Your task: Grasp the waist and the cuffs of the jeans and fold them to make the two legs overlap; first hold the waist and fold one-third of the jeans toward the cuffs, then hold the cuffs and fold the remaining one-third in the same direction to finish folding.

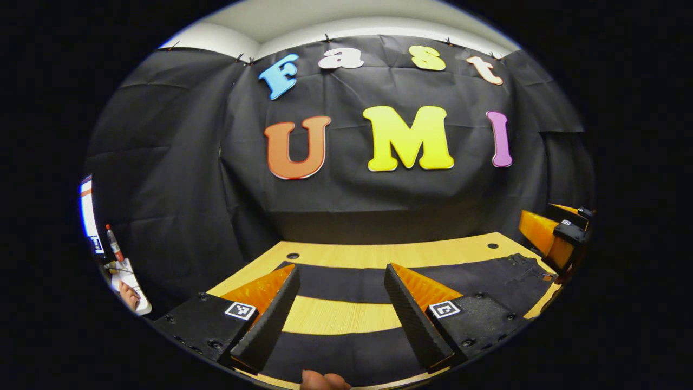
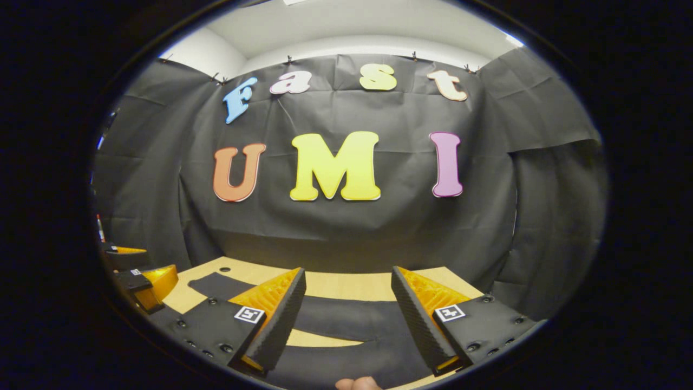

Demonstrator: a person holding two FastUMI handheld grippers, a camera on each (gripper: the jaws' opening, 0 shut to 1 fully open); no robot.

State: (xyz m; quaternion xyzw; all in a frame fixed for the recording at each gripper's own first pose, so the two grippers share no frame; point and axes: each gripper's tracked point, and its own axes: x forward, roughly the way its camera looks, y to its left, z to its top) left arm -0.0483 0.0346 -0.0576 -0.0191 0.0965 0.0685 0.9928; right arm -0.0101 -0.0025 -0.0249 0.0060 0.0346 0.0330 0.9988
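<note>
Black jeans lie flat on the wooden table, the two legs side by side with a strip of bare wood between them. The waist end lies to the right in the left gripper view. My left gripper hovers open above the legs, holding nothing. In the right gripper view the jeans spread below my right gripper, which is open too and holds nothing. The right gripper also shows at the far right near the waist; the left gripper appears at the left edge.
The booth's black cloth wall stands just behind the table's far edge. Two small round holes mark the tabletop's back. Off the left side are a bottle, a lit screen and a person's hand.
</note>
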